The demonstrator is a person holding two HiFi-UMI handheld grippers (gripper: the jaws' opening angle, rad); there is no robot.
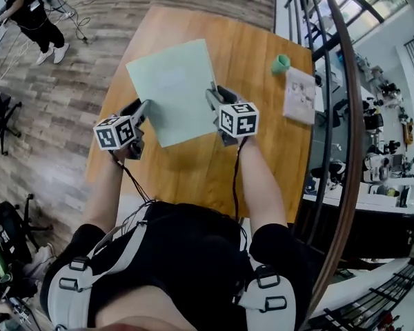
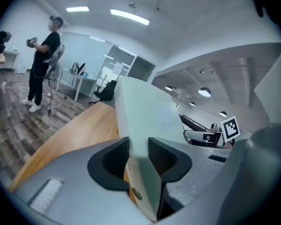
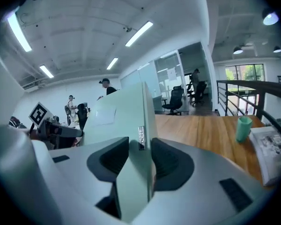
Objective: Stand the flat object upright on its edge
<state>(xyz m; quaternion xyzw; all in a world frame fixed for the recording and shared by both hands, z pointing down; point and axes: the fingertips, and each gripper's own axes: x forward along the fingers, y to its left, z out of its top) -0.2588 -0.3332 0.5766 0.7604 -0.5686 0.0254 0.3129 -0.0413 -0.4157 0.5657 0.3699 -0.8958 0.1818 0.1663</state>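
The flat object, a thin pale green panel, is held over the wooden desk with its broad face turned up toward the person's head. I cannot tell whether its far edge touches the desk.

The left tongs pinch the panel's left edge. In the left gripper view both dark pads press against its sides, spread only as far as the panel's thickness.

The right tongs grip the panel's right edge the same way. In the right gripper view the pads close on either side of it, beside a small silver label.

Off the panel's right side, a green cup and a booklet rest on the desk, well apart from the panel.
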